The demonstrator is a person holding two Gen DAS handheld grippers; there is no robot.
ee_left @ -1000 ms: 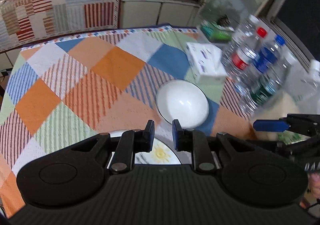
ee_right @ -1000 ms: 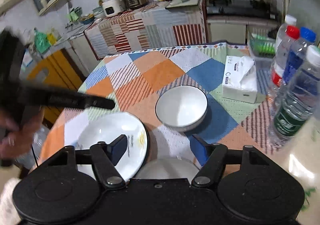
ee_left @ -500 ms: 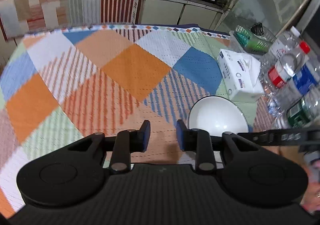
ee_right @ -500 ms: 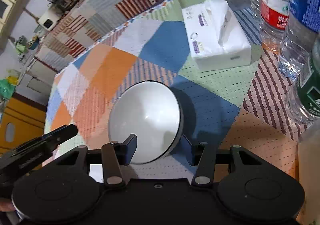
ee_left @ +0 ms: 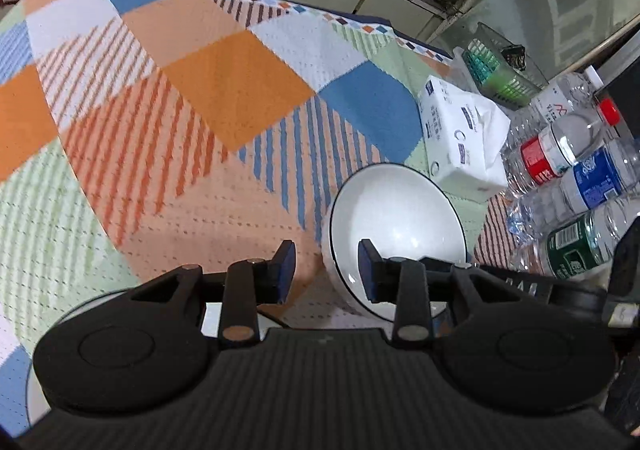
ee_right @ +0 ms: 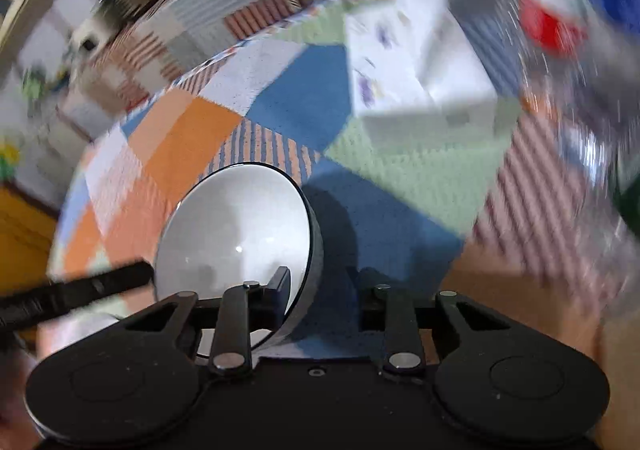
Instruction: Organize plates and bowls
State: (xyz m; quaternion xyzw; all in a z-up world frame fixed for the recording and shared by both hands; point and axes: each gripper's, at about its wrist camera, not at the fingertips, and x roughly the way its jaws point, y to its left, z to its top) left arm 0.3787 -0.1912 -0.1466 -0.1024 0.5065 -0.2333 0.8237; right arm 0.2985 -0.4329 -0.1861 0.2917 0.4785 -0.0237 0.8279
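A white bowl with a dark rim is tilted up off the patchwork tablecloth. In the right wrist view the bowl stands on edge, and my right gripper straddles its near rim, one finger inside and one outside. The view is blurred, so contact is unclear. My left gripper is open, just left of the bowl, its right finger in front of the bowl's inside. A white plate lies under my left gripper at the near left.
A white tissue box stands behind the bowl. Several water bottles crowd the table's right side, with a green basket beyond. A covered counter stands past the far table edge.
My right gripper has closed in around the bowl's rim and tipped the bowl up on edge. My left gripper has moved forward and right beside the bowl, its fingers wider apart.
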